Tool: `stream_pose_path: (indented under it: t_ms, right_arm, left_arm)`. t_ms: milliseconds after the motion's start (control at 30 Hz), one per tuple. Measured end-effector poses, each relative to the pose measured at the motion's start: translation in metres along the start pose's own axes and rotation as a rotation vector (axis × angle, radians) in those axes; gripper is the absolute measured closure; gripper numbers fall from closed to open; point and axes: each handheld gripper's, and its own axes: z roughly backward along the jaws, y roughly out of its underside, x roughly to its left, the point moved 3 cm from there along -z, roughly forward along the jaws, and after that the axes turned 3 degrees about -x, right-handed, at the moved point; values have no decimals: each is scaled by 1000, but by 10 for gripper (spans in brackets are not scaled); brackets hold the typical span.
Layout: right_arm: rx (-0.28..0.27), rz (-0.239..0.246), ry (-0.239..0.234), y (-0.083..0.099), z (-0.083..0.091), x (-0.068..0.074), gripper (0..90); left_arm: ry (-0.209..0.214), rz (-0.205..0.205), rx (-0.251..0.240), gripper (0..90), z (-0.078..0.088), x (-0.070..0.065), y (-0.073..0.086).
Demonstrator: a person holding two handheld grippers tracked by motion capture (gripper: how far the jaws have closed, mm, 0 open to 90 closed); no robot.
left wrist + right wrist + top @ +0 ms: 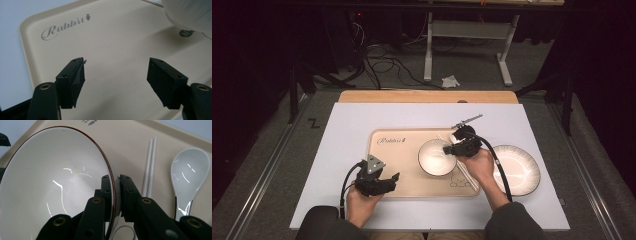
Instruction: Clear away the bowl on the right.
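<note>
A white bowl with a dark rim sits over the right half of a beige tray. My right gripper is shut on the bowl's right rim, one jaw inside and one outside. White chopsticks and a white spoon lie on the tray beyond the bowl. My left gripper hovers over the tray's front left part, its jaws wide apart with nothing between them. The tray bears the word "Rabbit". The bowl's underside shows at the top right of the left gripper view.
A white plate with a dark striped edge lies on the white table surface, right of the tray. A thin metal utensil rests behind the tray. Floor cables and a desk frame lie beyond the table.
</note>
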Motion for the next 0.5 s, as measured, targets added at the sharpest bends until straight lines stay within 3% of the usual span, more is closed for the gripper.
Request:
stream_pose_path:
  t_ms: [267, 500]
  right_arm:
    - [-2, -36, 16, -13, -4, -4, 838]
    - [19, -35, 27, -23, -10, -2, 838]
  left_arm:
    - [22, 18, 7, 304, -4, 2, -3]
    - [20, 11, 5, 302, -1, 1, -3]
